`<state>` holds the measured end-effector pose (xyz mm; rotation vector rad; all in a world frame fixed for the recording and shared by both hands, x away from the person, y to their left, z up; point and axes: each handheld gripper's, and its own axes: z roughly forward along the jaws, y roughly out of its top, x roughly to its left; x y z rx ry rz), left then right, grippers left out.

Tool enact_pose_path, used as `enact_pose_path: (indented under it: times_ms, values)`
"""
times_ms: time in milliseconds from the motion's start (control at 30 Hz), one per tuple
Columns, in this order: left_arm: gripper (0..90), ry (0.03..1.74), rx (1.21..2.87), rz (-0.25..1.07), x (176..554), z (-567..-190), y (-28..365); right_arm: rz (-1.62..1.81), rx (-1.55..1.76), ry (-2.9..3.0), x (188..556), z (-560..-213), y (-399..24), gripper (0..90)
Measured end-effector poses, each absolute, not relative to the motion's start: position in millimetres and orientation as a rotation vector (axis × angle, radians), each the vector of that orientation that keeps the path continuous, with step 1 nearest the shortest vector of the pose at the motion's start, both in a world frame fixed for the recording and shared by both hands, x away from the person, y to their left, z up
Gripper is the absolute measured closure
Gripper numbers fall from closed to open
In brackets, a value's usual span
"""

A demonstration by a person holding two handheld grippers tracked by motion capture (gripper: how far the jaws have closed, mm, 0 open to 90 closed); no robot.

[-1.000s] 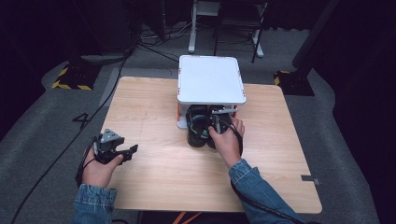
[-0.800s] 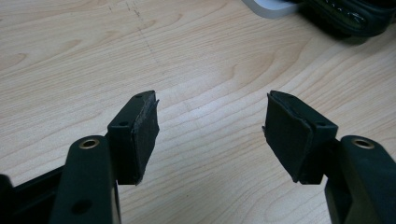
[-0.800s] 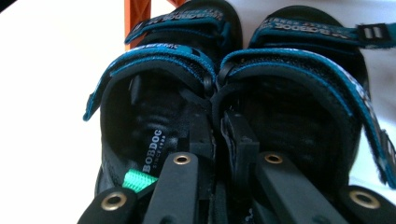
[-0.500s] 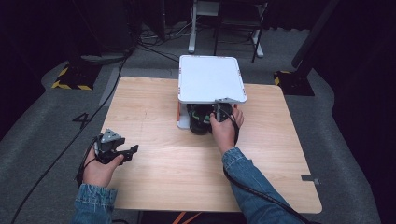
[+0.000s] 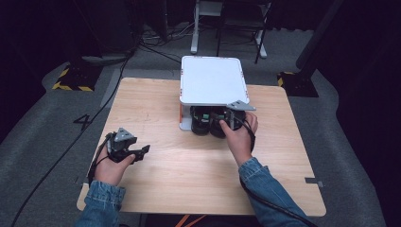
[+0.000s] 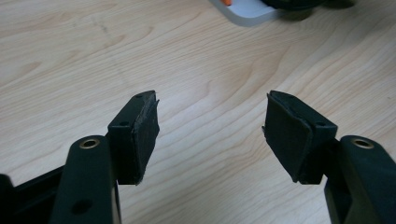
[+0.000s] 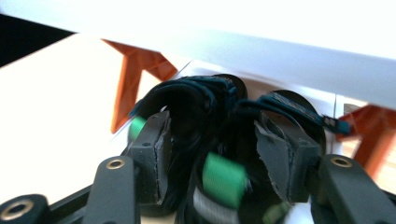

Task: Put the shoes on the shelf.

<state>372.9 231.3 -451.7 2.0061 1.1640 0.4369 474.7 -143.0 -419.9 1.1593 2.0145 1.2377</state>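
Shoes: black pair under the white shelf, straight ahead of the right gripper
Right gripper: jaws pinching one shoe
Left gripper: spread, empty, well apart

Shoes sit under the rack on the table.

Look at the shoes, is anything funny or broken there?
Nothing looks broken. The two black sandals sit side by side under the white shelf's top, and the right gripper has its jaws around their inner sides. The picture is blurry.
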Motion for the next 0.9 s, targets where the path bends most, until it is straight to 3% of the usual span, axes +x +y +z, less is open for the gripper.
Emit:
enact_pose_path:
  times_ms: [433, 900]
  values:
    - [41.6, 0.999, 1.987, 0.380, 388.0, -445.6, 165.9, 1.236, 1.129, 2.154, 421.2, -423.8, -189.7, 45.2]
    - [51.4, 0.921, 2.029, 0.327, 423.7, -467.1, 112.6, 1.188, 1.202, 2.237, 426.5, -470.7, -184.1, 45.7]
